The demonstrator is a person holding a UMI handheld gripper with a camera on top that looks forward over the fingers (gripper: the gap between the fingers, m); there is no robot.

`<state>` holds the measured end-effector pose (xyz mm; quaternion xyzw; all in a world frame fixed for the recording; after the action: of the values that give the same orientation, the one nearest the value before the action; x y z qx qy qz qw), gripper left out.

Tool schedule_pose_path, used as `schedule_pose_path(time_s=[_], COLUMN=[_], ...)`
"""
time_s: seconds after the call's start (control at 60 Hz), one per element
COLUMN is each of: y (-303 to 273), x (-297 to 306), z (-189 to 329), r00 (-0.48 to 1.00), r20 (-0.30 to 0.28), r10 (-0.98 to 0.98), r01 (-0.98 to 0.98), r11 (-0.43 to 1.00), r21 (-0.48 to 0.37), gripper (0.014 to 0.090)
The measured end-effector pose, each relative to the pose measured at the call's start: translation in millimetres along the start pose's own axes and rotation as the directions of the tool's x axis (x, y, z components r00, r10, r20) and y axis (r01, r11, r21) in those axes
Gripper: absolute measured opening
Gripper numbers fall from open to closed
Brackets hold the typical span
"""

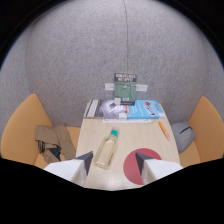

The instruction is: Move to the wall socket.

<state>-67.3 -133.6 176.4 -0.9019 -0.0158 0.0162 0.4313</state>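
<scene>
I hold my gripper (113,167) above the near edge of a pale wooden table (135,140) in a grey felt-lined booth, its two fingers spread apart with nothing between them. Just ahead of the left finger a clear bottle with a teal cap (107,148) lies on the table; a red disc (135,165) sits at the near edge beside the right finger. An orange pen (163,130) rests by the right edge, and magazines (123,109) line the far edge. Above them, on the back wall, a green panel under a dark sign (125,88) is mounted between two pale plates; I judge the wall socket to be there, though I cannot make out the outlets themselves. A bag (51,142) lies on the left orange seat (22,127), grey cloth (183,136) on the right. To do this well, I should carry the gripper forward high over the table, clearing bottle and magazines, keeping the panel centred between the fingers.
</scene>
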Motion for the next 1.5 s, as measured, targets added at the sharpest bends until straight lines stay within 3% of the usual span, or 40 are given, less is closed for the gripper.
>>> schedule_pose_path(time_s=[0.317, 0.6, 0.767, 1.2, 1.5], y=[1, 3, -9, -88, -168], x=[19, 83, 115, 172, 205], z=[-13, -13, 7, 136, 241], r00=[1.000, 0.994, 0.994, 0.997, 0.998], r20=[-0.028, -0.107, -0.113, -0.074, -0.062], r10=[0.000, 0.009, 0.012, -0.007, -0.007], r01=[0.001, -0.004, -0.006, 0.010, 0.012], r11=[1.000, 0.999, 0.999, 0.999, 0.997], r21=[0.023, 0.045, 0.050, 0.040, 0.082], gripper=[0.0871, 0.0869, 0.0871, 0.0865, 0.0863])
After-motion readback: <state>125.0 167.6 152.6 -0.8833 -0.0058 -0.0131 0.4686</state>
